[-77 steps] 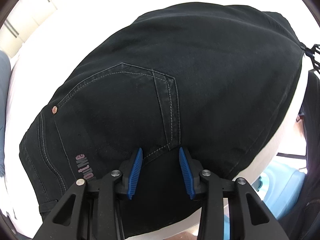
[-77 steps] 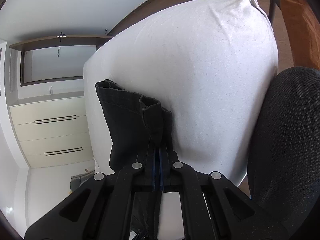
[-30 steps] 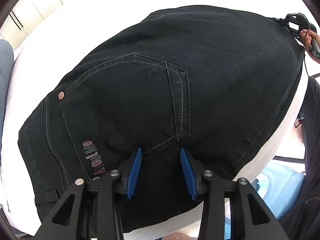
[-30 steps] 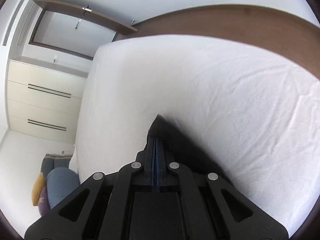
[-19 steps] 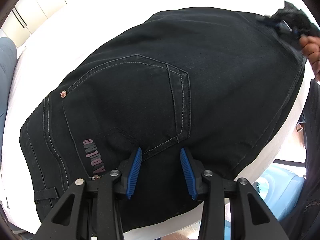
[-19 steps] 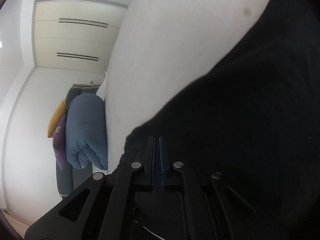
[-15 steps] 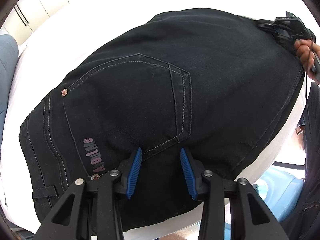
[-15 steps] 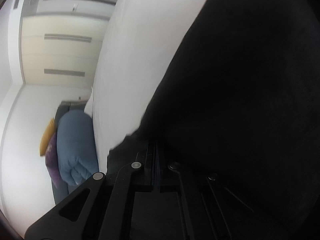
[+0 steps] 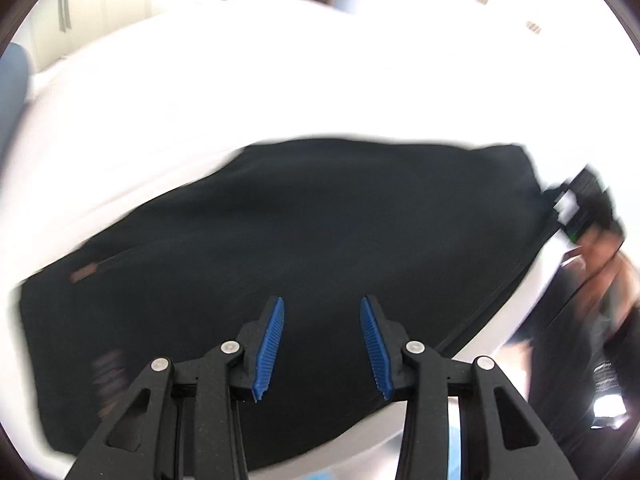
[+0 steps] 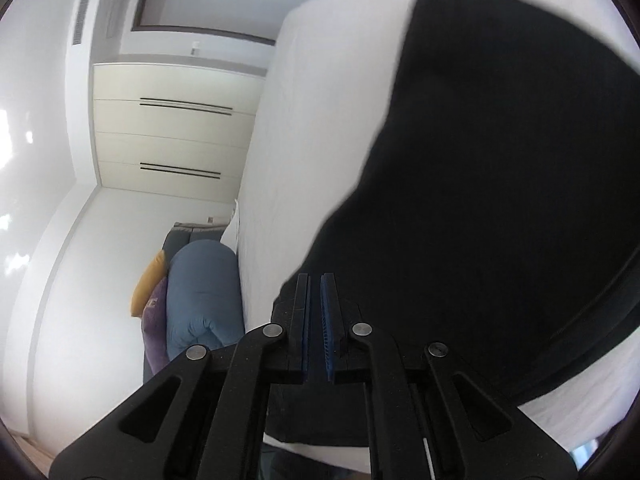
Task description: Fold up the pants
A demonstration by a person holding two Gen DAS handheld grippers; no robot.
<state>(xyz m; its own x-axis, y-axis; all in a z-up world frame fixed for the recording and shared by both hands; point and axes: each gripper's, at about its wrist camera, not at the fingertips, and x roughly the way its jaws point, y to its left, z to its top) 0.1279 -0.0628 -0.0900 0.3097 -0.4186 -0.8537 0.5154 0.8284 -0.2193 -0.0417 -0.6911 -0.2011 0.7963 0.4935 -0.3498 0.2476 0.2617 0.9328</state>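
The black pants [image 9: 304, 232] lie folded flat on the white bed [image 9: 280, 80]. My left gripper [image 9: 320, 344] hovers open above their near edge, holding nothing. In the right wrist view the pants [image 10: 500, 180] fill the right side. My right gripper [image 10: 316, 312] is at their edge with its jaws slightly apart and nothing visibly between the pads. It also shows, blurred, at the pants' far right corner in the left wrist view [image 9: 576, 208].
A blue pillow [image 10: 200, 300] with orange and purple cushions lies beside the bed. Cream drawers [image 10: 172, 132] stand against the far wall. The bed's near edge [image 9: 400, 440] runs below my left gripper.
My left gripper has lifted and tilted up, so the pants look farther and blurred. My right gripper has drawn back to the pants' edge and its jaws have parted slightly.
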